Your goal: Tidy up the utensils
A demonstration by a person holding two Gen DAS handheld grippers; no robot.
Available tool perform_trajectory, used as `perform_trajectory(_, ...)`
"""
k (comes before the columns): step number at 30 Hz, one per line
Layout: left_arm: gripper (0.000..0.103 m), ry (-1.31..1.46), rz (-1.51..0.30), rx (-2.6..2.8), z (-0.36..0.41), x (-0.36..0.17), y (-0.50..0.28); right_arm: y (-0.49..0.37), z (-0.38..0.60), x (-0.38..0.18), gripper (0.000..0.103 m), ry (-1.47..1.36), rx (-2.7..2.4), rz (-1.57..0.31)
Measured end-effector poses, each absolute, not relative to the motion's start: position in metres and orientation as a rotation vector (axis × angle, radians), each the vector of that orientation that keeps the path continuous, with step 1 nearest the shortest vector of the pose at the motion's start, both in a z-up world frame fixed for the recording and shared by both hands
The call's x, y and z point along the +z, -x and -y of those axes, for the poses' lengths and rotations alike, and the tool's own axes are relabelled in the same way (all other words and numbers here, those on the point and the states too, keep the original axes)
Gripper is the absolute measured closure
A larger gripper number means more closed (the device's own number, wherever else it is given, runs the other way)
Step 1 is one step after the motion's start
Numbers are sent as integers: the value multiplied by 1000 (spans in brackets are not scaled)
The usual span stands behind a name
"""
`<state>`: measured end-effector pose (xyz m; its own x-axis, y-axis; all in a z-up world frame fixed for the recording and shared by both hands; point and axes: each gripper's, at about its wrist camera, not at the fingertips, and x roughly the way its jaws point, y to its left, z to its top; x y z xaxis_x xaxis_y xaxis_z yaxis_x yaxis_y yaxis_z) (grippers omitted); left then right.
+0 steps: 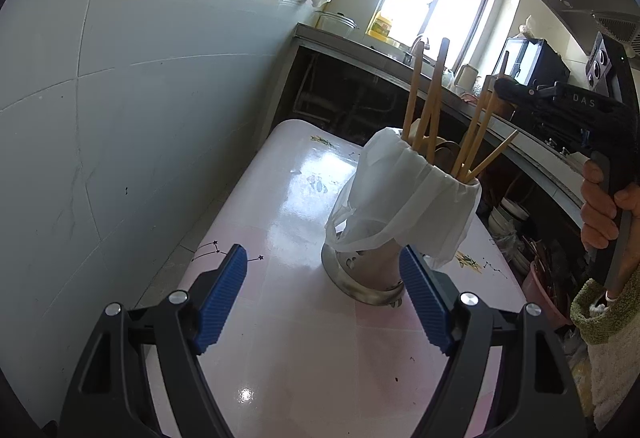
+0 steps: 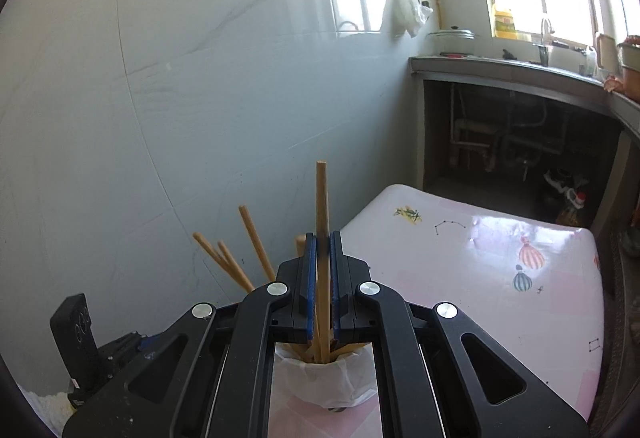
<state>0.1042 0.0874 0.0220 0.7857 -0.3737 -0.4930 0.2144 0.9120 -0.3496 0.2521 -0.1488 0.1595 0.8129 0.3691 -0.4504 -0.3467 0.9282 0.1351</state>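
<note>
Pale pink glossy table (image 1: 280, 338) is being seen printed with black star constellations, striped balloons near its far edge. Silver holder (image 1: 360, 274) is being wrapped in a white bag (image 1: 408, 206). Tan wooden chopsticks (image 1: 430, 98). Black grippers, blue ribbed pads (image 1: 224, 294).

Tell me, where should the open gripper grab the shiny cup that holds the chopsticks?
Probably the bare metal lower body of the utensil holder, just above its flared base, coming in level from the near side. The left gripper already stands open around it there. Higher up, the loose white plastic bag would likely slip.
</note>
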Motion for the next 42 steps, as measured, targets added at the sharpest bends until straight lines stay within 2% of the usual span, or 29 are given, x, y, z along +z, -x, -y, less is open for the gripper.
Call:
perform_trajectory(6,25,265,-575,-323,-83,26,-97,-254,113,133,98,83,384,-560)
perform_trajectory(12,23,236,-573,-314,-77,31,-85,-253,112,132,97,51,384,-598)
perform_trajectory(14,21,221,-568,-310,-75,33,-80,-248,117,138,92,30,389,-581)
perform_trajectory(16,19,211,-567,-309,-72,36,-76,-233,126,144,79,-2,391,-553)
perform_trajectory(18,16,200,-569,-309,-67,39,-71,-213,136,148,73,-46,392,-530)
perform_trajectory(20,13,189,-572,-310,-62,42,-66,-192,149,147,62,-102,387,-517)
perform_trajectory(22,10,175,-574,-310,-55,45,-60,-171,164,141,46,-149,359,-513)
perform_trajectory(23,7,166,-577,-308,-51,46,-57,-160,171,136,44,-170,342,-516)
perform_trajectory(25,6,146,-584,-302,-45,47,-50,-141,183,121,29,-209,292,-536)
perform_trajectory(30,6,81,-635,-282,-27,41,-37,-106,197,69,20,-247,146,-664)
perform_trajectory(33,6,45,-656,-269,-18,39,-32,-92,198,43,20,-210,64,-728)
perform_trajectory(40,6,-42,-666,-203,0,41,-24,-63,193,34,8,-127,-65,-673)
perform_trajectory(42,6,-61,-670,-189,2,43,-22,-62,193,35,8,-118,-89,-648)
